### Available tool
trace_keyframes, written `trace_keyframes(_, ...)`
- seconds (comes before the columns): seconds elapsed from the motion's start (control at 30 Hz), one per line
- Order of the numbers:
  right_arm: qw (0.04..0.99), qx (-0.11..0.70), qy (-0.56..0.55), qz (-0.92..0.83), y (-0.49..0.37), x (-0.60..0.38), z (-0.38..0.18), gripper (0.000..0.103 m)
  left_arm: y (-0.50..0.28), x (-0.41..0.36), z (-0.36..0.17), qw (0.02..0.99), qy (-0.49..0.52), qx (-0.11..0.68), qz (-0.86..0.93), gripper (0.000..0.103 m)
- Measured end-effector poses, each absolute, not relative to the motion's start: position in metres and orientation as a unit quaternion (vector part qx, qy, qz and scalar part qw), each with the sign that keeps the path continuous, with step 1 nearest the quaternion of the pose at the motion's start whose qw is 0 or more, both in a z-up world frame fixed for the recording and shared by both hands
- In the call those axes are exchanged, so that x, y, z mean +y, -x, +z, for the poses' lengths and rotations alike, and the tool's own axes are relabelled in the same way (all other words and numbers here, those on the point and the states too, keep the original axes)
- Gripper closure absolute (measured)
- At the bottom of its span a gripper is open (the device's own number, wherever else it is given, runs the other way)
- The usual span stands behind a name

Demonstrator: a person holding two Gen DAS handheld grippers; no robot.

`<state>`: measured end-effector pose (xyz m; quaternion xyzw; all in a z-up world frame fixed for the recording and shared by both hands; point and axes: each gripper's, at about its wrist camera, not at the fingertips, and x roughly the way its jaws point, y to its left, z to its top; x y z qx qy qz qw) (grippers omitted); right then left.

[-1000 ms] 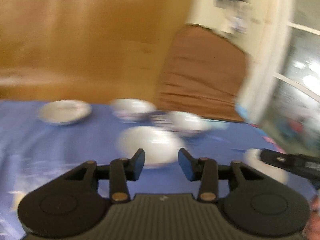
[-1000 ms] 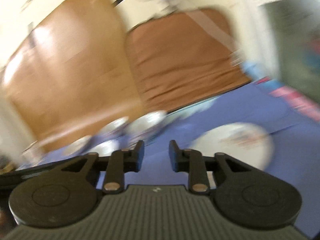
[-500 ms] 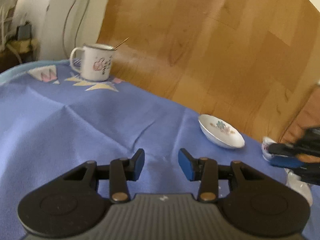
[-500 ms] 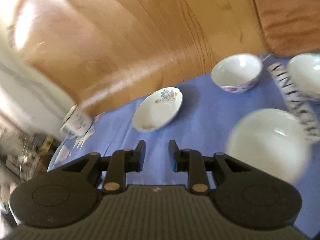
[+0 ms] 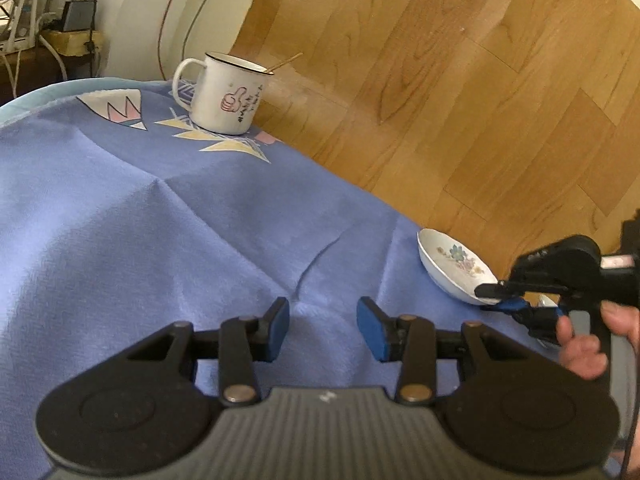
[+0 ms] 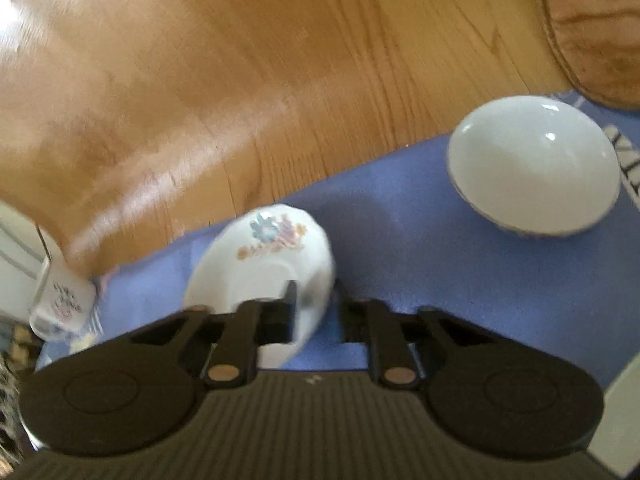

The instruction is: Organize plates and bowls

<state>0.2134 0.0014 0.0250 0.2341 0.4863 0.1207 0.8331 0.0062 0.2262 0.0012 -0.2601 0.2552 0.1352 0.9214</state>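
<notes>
I am bringing the right tongs [image 6: 314,312] over the near rim of the small white floral saucer [image 6: 262,264], one finger above its well and the other outside and seemingly below the rim, the gap narrow but not visibly clamped, so I am seating them deeper before squeezing to avoid tipping it. The left tongs [image 5: 323,328] are hanging wide and empty over the blue cloth-covered bench [image 5: 160,220]. Farther off, the plain white bowl [image 6: 534,172] is waiting, well apart.
</notes>
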Motion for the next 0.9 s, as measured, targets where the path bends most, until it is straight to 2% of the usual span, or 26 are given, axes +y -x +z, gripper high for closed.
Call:
trace_keyframes(0.4,0.776,0.536,-0.173,0.283,-0.093,-0.022,0.049,0.091,0.0,0.225,0.007,0.928,0.232,0.237,0.168,0.065)
trace_keyframes(0.77,0.8,0.494,-0.134,0.313,-0.011,-0.085,0.065,0.093,-0.001,0.212,0.004,0.935,0.217,0.259,0.106,0.065)
trace_keyframes(0.9,0.808,0.481,-0.158,0.302,-0.008,-0.097,0.056,0.089,0.003,0.201,0.002,0.936,0.206,0.278,0.073,0.065)
